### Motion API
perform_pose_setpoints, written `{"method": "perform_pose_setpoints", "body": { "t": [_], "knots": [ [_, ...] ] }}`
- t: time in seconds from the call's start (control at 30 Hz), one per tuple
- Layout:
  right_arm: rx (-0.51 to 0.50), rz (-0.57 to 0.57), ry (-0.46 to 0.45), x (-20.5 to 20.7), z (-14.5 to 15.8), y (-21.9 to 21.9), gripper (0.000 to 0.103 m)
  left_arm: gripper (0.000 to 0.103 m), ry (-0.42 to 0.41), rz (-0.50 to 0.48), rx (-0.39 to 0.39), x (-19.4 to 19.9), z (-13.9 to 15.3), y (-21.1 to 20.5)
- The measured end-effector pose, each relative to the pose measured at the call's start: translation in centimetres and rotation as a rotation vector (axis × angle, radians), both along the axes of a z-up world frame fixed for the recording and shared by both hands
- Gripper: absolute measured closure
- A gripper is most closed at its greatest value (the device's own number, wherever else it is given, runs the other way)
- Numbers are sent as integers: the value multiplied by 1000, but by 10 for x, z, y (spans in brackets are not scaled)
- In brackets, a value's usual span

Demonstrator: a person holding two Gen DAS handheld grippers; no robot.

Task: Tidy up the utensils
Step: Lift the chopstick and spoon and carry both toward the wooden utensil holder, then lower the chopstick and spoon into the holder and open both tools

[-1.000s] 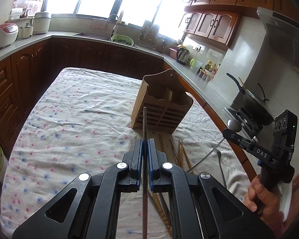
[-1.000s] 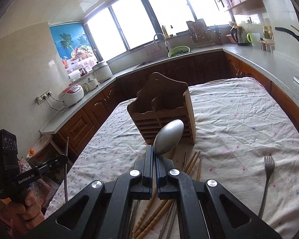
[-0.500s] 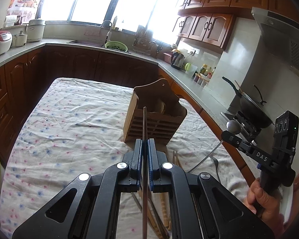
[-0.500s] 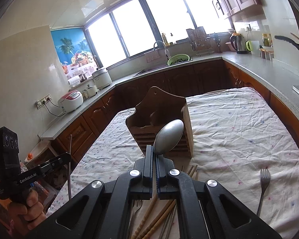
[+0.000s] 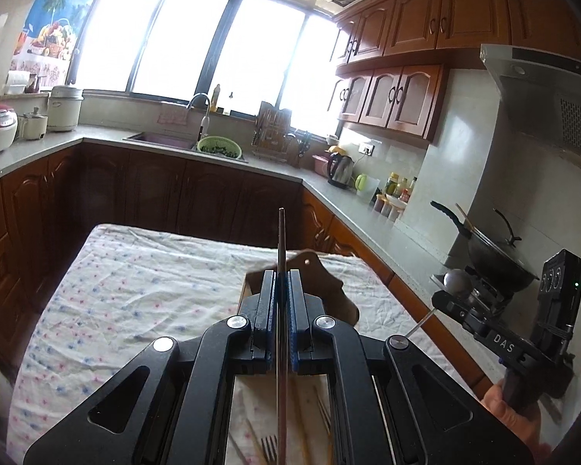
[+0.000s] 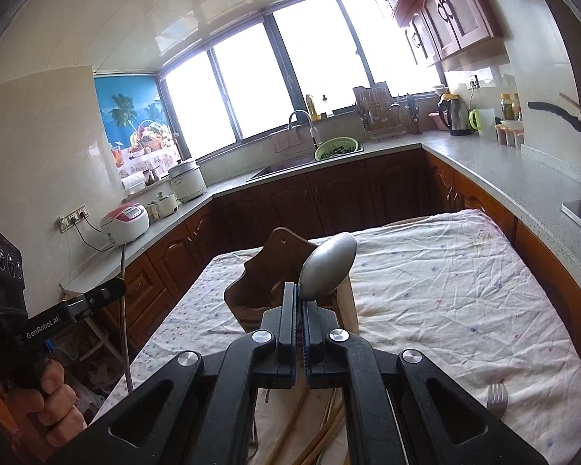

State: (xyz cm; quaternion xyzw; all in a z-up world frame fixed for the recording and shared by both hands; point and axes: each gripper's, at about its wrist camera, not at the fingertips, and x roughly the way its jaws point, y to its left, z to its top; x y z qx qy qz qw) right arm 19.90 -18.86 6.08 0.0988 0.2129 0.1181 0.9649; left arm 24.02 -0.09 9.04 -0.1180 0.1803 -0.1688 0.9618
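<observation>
My left gripper (image 5: 282, 302) is clamped on a thin dark metal chopstick (image 5: 281, 240), upright, tip sticking past the fingers. My right gripper (image 6: 300, 310) is pinched on a dull steel spoon (image 6: 328, 267), bowl up. Wooden holder (image 6: 269, 271) sits just ahead of both, on the flowered tablecloth (image 6: 445, 294). Fork (image 6: 496, 399) lies down to my right, wooden chopsticks (image 6: 290, 426) under the right gripper.
</observation>
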Motion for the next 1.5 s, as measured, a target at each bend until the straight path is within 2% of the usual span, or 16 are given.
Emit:
{"method": "perform_pose_setpoints", "body": {
  "t": [0.17, 0.33, 0.67, 0.83, 1.1, 1.33, 1.5],
  "knots": [
    [-28, -30, -64, 27, 21, 0, 101, 99, -86, 63, -46, 41, 18, -5],
    [-77, -50, -106, 54, 31, 2, 101, 99, -142, 122, -68, 85, 23, -18],
    [-108, -46, -108, 98, 12, 1, 101, 99, -173, 184, -73, 150, 5, -34],
    [-118, -25, -87, 104, -3, 6, 101, 99, -178, 191, -15, 152, -14, -44],
    [-153, 46, 1, 110, -34, 23, 101, 98, -123, 172, 39, 143, -49, -45],
    [-123, 58, 95, 123, -57, 21, 101, 97, -124, 175, 92, 131, -46, -32],
    [-119, 36, 105, 127, -61, 18, 101, 96, -107, 155, 119, 129, -52, -27]
  ]
}}
